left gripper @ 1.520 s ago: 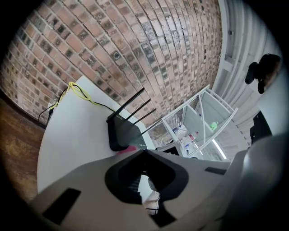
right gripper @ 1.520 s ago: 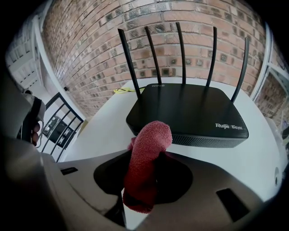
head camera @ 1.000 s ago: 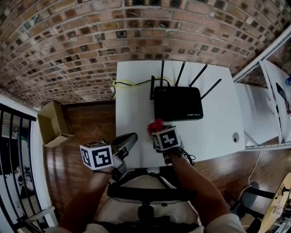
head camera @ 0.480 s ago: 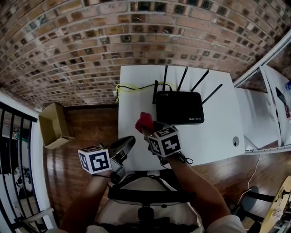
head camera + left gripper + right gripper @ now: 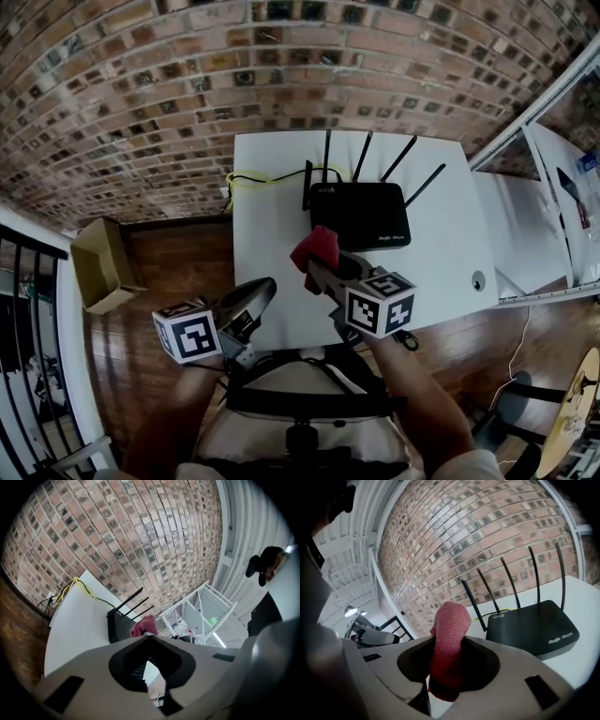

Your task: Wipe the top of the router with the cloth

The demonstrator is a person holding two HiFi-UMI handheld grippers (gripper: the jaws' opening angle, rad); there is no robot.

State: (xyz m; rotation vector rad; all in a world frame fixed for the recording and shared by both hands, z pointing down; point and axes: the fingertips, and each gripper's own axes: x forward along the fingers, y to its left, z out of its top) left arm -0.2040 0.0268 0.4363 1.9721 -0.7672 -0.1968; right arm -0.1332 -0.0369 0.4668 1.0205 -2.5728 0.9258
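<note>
Counting my things

I have two grippers, my left gripper and my right gripper. There are two cubes with black squares, one cube on each gripper. I count one red cloth, one black router with five sticks, one white table, one yellow wire and one brown box.

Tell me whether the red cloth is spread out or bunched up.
Bunched up: the cloth stands as a rolled wad pinched in the right gripper.
</note>
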